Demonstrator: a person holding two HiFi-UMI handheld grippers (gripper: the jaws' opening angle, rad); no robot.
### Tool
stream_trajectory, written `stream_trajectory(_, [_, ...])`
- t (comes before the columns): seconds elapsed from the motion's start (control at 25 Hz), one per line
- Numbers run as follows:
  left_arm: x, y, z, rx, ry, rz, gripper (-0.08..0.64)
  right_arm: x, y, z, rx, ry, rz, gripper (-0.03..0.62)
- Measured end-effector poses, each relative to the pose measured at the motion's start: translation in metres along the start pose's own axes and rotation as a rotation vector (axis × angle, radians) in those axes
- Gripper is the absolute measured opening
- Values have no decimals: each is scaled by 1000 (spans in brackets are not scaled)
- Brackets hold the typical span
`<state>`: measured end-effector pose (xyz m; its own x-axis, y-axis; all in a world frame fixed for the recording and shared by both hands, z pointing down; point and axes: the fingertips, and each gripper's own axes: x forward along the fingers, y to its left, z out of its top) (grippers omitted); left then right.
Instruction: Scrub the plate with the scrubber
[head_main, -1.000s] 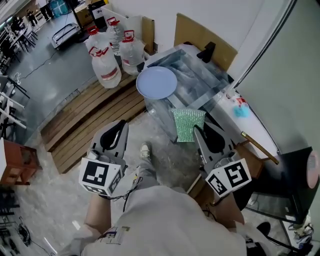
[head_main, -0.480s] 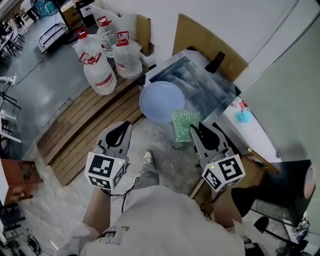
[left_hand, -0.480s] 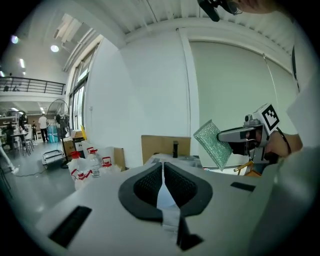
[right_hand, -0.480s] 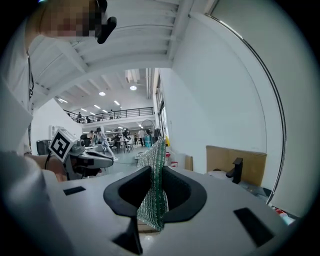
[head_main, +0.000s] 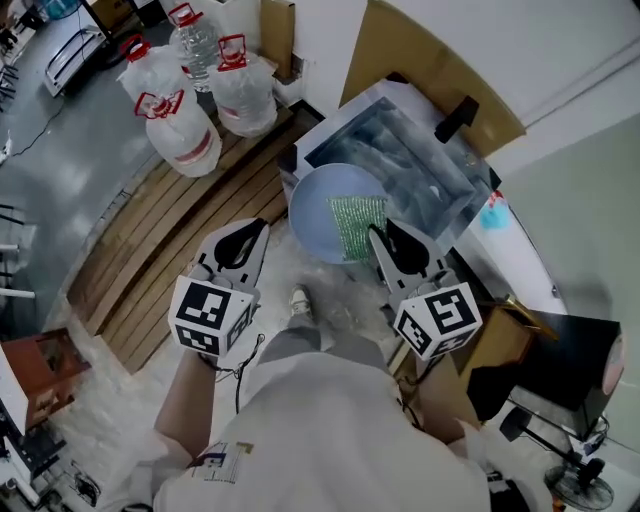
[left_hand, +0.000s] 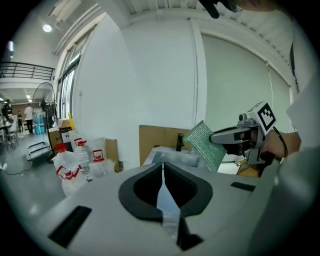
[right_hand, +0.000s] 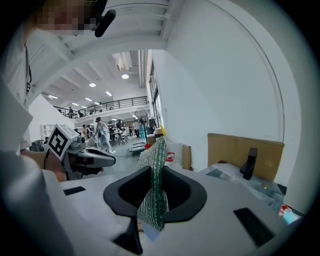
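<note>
Left gripper (left_hand: 162, 175): fingers squeezed nearly together on rim of pale blue plate (head_main: 312, 215), so we hold it up in air by near corner of steel sink (head_main: 400, 160). Right gripper (right_hand: 155, 182): fingers clamped on green scrubber (head_main: 357, 225), which sticks out ahead of them. In head view scrubber overlaps plate's face; we can't tell if it's touching. Water jugs (head_main: 180, 135) off to left by wooden pallet (head_main: 170, 230).
</note>
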<state>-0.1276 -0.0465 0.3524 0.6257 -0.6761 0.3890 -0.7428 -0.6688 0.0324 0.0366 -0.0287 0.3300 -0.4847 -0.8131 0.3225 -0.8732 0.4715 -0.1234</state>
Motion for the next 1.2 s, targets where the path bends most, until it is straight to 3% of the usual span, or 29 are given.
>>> stream_trajectory(0.28, [28, 26, -16, -45, 74, -15, 29, 40, -11, -9, 18, 67, 8, 95])
stream_trajectory(0.48, [49, 25, -29, -168, 84, -71, 29, 62, -23, -19, 20, 115, 39, 95])
stream_trajectory(0.72, [63, 30, -42, -171, 125, -22, 31, 83, -29, -26, 15, 153, 90, 95])
stream_trajectory(0.76, [66, 31, -44, -186, 128, -20, 45, 85, -31, -28, 15, 159, 96, 95])
stream_trajectory(0.88, [77, 29, -54, -209, 162, -21, 184, 93, -35, -35, 13, 183, 115, 95])
stream_trajectory(1.0, [92, 24, -68, -242, 210, -41, 226, 100, -40, -43, 16, 208, 127, 95])
stream_trajectory(1.2, [115, 21, -91, -394, 247, -65, 245, 108, -48, -56, 37, 236, 144, 95])
